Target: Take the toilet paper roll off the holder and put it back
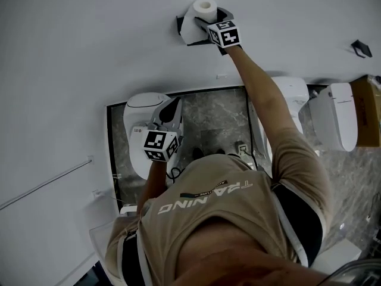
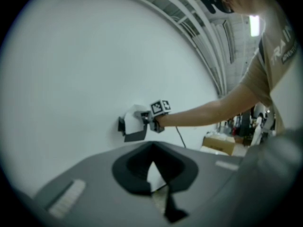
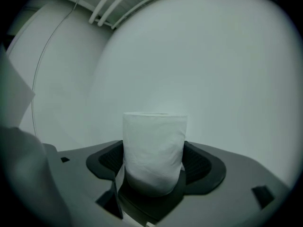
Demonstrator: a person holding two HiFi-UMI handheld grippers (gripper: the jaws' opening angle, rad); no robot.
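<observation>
**Roll gripped at the wall holder**

The toilet paper roll (image 3: 154, 150) is white, plump and softly quilted, its hollow core showing in the head view. It sits at the black holder (image 1: 180, 24) on the pale wall; whether it hangs on it I cannot tell. The right claw (image 3: 154, 163) is closed on the roll, one pad pressed to each side. The left claw (image 2: 151, 150) hangs low near a toilet (image 1: 141, 109), its tips together with nothing between them.

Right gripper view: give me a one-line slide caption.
Jaws of the right gripper clamp a toilet paper roll, with a plain white wall behind.
</observation>
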